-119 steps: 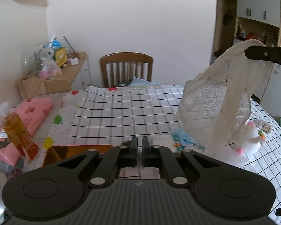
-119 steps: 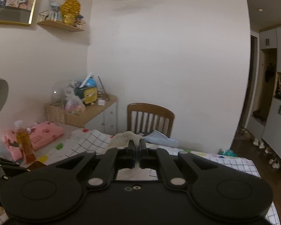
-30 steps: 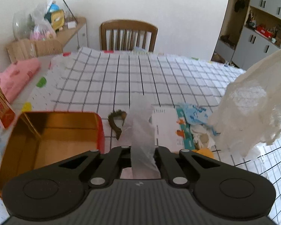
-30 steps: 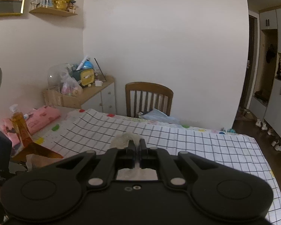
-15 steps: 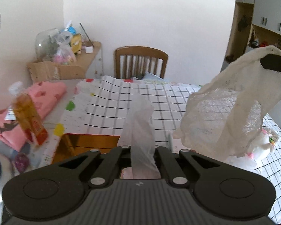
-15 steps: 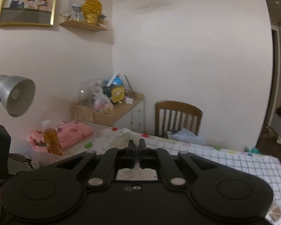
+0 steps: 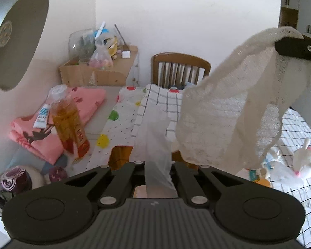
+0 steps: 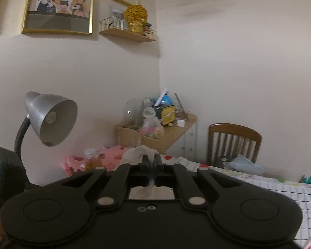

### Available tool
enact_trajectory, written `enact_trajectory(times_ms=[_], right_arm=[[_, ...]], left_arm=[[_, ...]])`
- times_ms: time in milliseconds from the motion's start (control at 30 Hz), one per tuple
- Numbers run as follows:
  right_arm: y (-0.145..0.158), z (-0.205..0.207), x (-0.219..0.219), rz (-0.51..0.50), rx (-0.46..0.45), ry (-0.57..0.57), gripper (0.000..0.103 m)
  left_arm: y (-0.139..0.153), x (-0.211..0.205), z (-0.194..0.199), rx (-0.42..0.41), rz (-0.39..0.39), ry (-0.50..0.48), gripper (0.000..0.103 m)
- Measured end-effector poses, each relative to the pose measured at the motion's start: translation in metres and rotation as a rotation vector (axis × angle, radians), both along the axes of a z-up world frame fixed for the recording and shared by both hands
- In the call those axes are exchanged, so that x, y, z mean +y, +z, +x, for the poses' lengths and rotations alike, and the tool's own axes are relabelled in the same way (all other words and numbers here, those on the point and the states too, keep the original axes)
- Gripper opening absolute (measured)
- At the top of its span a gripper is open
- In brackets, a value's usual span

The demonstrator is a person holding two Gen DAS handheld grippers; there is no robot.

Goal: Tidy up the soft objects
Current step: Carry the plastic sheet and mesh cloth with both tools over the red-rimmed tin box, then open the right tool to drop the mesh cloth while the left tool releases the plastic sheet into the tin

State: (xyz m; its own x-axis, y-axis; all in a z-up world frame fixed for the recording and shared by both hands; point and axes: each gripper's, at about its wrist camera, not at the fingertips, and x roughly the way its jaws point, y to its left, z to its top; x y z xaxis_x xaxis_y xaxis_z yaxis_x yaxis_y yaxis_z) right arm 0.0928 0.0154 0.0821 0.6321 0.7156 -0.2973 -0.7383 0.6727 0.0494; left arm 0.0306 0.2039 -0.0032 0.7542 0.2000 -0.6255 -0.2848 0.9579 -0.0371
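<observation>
Checked cloth covers the table point(image 7: 296, 128), which runs from the near edge toward a wooden chair point(image 7: 180, 68) at the far wall. Nearest in the left wrist view, the left gripper point(image 7: 158, 166) has its fingers closed on a thin translucent strip of tissue point(image 7: 155, 145), which stands up between them. A second ago this gripper looked down over the open gold tin point(image 7: 118, 157); now it has lifted and swung left, so only a corner of the tin shows just beyond the fingers, beside an amber bottle point(image 7: 69, 120) and folded pink cloth point(image 7: 87, 103). To the right, the white mesh bag point(image 7: 228, 114) hangs in the air with its mouth sagging open, its top edge pinched by the right gripper point(image 8: 151, 159), whose fingers are closed tight on it. A white plush toy point(image 7: 306, 161) lies on the table at the far right, below the bag. Judging by the lift, the tissue is headed for the bag's mouth rather than the tin, with the plush not yet gathered. A grey lamp point(image 8: 51, 118) stands at the left.
</observation>
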Motion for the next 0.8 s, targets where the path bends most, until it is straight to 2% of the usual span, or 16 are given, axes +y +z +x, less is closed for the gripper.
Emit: enact_trajectory(times_ms=[200, 500, 800], right_arm=[[-0.022, 0.009, 0.032, -0.033, 0.065, 0.029, 0.003], [-0.074, 0.032, 0.066, -0.089, 0.168, 0.063, 0.003], [-0.133, 0.05, 0.091, -0.231, 0.285, 0.075, 0.003]], left_arm=[[-0.027, 0.013, 0.009, 0.065, -0.025, 0.017, 0.001], [-0.065, 0.027, 0.032, 0.149, -0.042, 0.028, 0.001], [-0.085, 0.036, 0.053, 0.207, -0.065, 0.022, 0.001]])
